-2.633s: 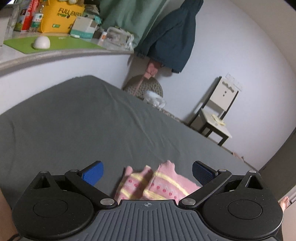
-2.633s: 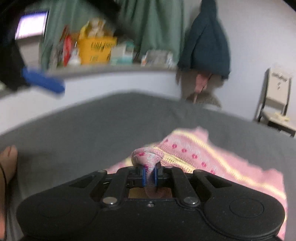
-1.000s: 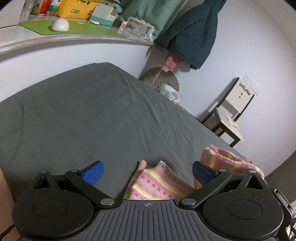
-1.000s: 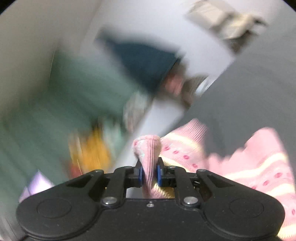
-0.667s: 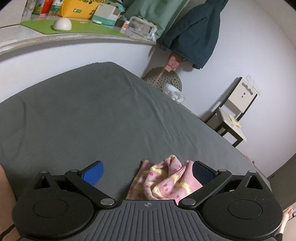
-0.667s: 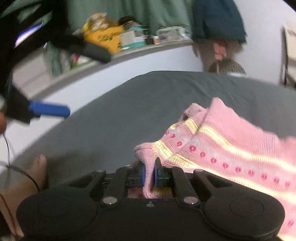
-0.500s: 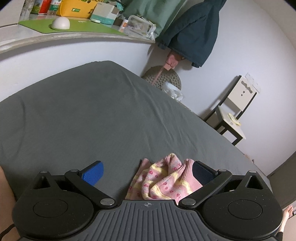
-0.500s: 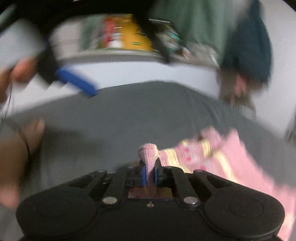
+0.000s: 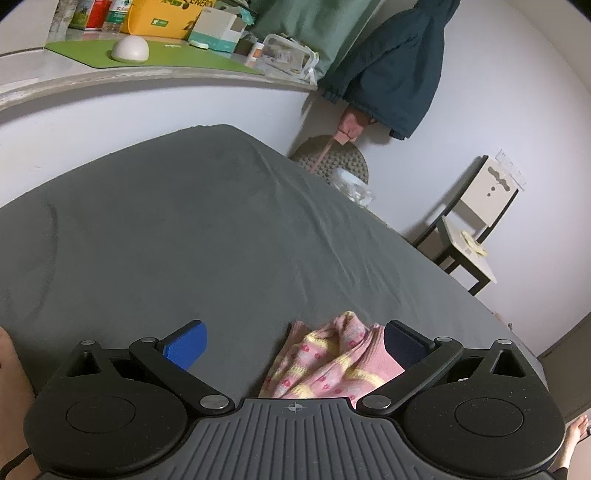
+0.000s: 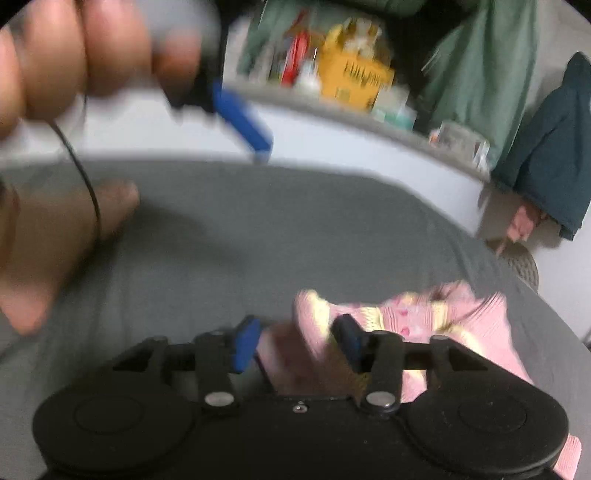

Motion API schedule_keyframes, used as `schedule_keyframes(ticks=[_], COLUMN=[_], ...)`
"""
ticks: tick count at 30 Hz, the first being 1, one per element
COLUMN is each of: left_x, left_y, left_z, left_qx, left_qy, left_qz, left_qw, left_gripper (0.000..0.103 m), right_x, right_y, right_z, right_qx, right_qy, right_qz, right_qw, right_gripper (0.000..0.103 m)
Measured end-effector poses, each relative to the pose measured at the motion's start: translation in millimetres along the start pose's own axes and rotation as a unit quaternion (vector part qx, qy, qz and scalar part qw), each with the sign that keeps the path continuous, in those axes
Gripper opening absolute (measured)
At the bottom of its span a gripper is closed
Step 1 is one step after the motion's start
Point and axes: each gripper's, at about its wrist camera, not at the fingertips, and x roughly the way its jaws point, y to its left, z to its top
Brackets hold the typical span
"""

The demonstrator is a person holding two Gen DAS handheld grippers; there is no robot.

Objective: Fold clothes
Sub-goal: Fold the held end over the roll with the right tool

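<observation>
A pink knitted garment (image 9: 332, 365) with yellow stripes and red dots lies bunched on the grey bed sheet (image 9: 177, 236). In the left wrist view my left gripper (image 9: 295, 341) stands wide open above it, the cloth lying near its right finger, not pinched. In the blurred right wrist view my right gripper (image 10: 295, 341) has its jaws opening, with a fold of the pink garment (image 10: 424, 317) still lying loosely between the blue pads. The left gripper's blue fingertip (image 10: 243, 123) and the hand holding it (image 10: 55, 66) show at upper left there.
A ledge (image 9: 159, 70) behind the bed carries a yellow basket (image 9: 166, 16), boxes and a white dome lamp. A dark jacket (image 9: 395, 70) hangs on the wall. A chair (image 9: 469, 229) stands beyond the bed's right edge. A bare foot (image 9: 574, 430) shows at lower right.
My right gripper swung over and rolled back level, bringing the pinched fold toward the left gripper, then its jaws parted and let go of the cloth. The garment now lies more bunched. The left gripper stayed still.
</observation>
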Motion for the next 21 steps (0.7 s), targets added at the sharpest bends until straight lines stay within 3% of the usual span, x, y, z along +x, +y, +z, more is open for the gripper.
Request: schedule_keyframes(ticks=[3, 5, 7, 9, 12, 14, 17, 21], left_x=[0, -1, -1, -1, 0, 0, 0, 2], left_y=[1, 2, 4, 4, 3, 2, 2, 1], left_z=[0, 1, 1, 1, 1, 1, 1, 1], left_qx=[0.0, -0.002, -0.005, -0.003, 0.002, 0.004, 0.009, 0.014], left_qy=[-0.003, -0.005, -0.008, -0.007, -0.007, -0.006, -0.006, -0.002], left_qz=[0.003, 0.005, 0.007, 0.007, 0.008, 0.008, 0.008, 0.009], left_qw=[1.0, 1.0, 0.9999, 0.9999, 0.9999, 0.9999, 0.9999, 0.9999], left_gripper=[0.103, 0.103, 0.103, 0.103, 0.103, 0.103, 0.103, 0.103], right_x=[-20, -14, -1, 18, 47, 55, 59, 48], right_y=[-40, -73, -104, -123, -129, -126, -127, -122], right_z=[15, 26, 34, 41, 42, 39, 33, 34], right_qx=[0.12, 0.2, 0.28, 0.334, 0.358, 0.368, 0.386, 0.388], right_qy=[-0.028, -0.001, 0.031, 0.069, 0.132, 0.161, 0.166, 0.13], right_qz=[-0.021, -0.029, -0.019, -0.012, -0.038, -0.058, -0.073, -0.069], right_qw=[0.992, 0.979, 0.959, 0.94, 0.924, 0.914, 0.904, 0.91], right_gripper=[0.047, 0.041, 0.031, 0.03, 0.029, 0.022, 0.008, 0.007])
